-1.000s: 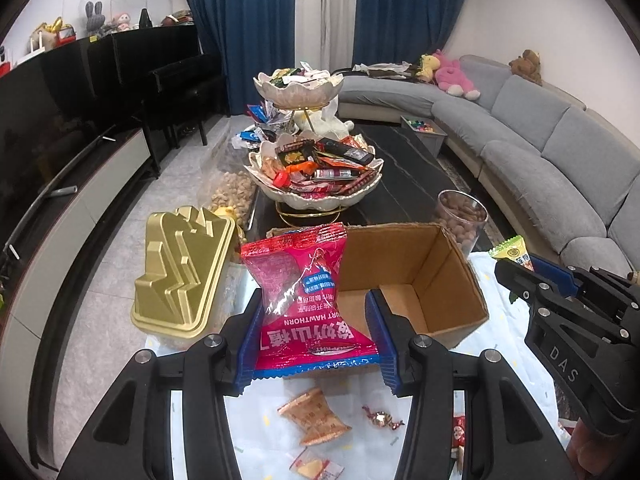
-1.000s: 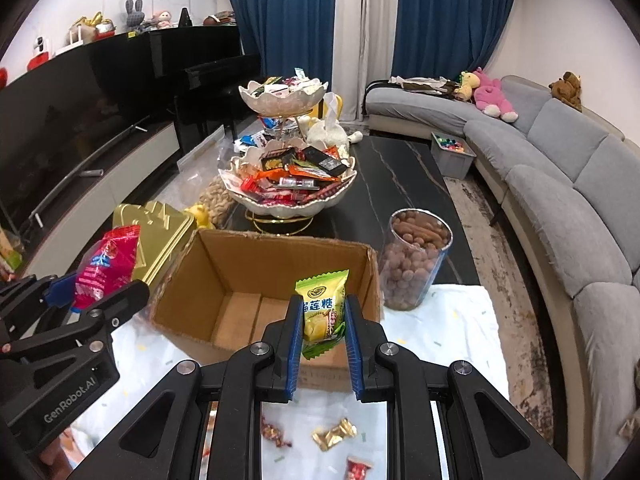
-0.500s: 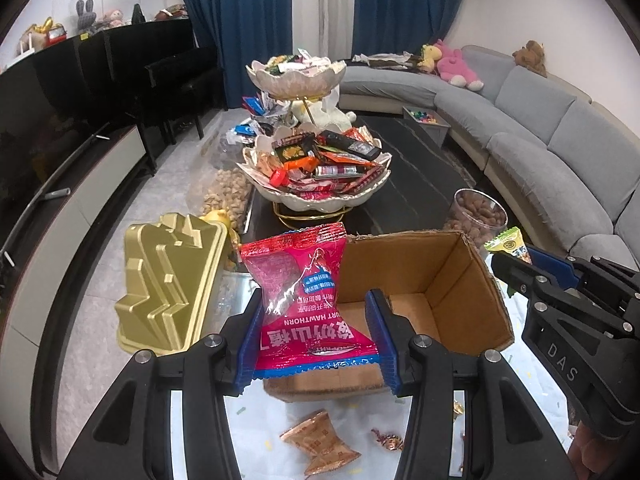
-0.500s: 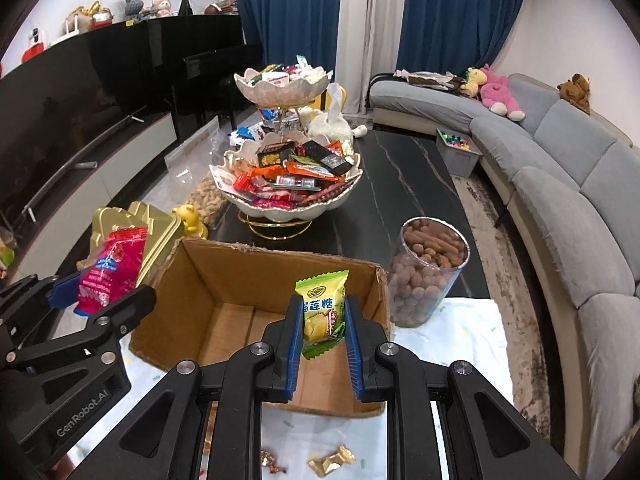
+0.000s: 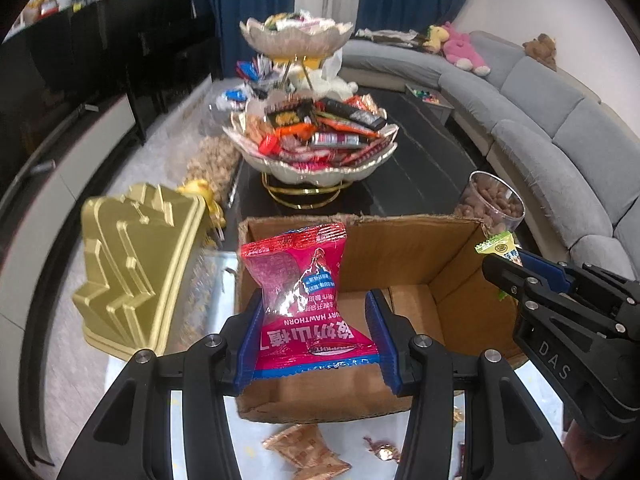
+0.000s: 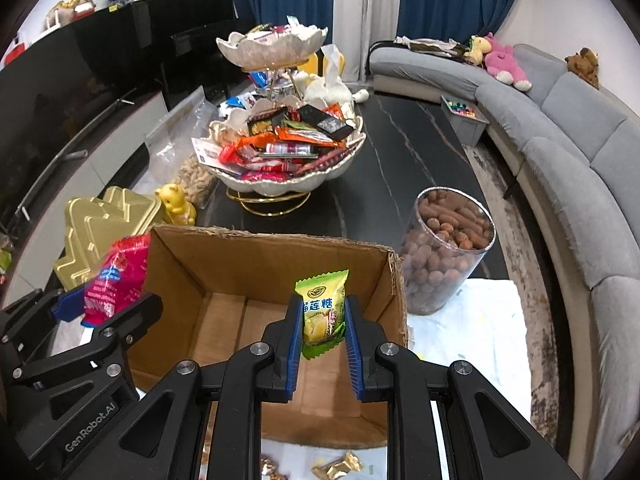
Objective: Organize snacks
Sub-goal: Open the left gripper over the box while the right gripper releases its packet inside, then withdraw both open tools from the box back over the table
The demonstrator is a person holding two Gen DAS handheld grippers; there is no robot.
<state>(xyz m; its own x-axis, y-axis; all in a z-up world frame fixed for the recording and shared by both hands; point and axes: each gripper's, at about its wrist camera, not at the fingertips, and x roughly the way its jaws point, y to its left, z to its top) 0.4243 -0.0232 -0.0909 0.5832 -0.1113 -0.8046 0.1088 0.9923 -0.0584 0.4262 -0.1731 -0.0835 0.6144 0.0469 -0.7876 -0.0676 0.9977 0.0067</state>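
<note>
My left gripper [image 5: 316, 312] is shut on a pink hawthorn snack packet [image 5: 304, 288], held above the near left part of an open cardboard box [image 5: 404, 252]. My right gripper [image 6: 322, 316] is shut on a small green and yellow candy packet [image 6: 322, 304], held above the near right part of the same box [image 6: 264, 272]. The left gripper with its pink packet [image 6: 116, 280] shows at the left of the right wrist view. The right gripper [image 5: 516, 264] shows at the right of the left wrist view.
A two-tier shell bowl stand [image 6: 288, 168] full of snacks stands behind the box. A clear jar of nuts [image 6: 444, 256] is right of the box, a gold moulded tray [image 5: 132, 264] left of it. Loose wrapped candies [image 5: 308, 452] lie on the white cloth in front.
Both grippers have moved forward with their packets, from in front of the box to over its opening. The box now looks larger and closer.
</note>
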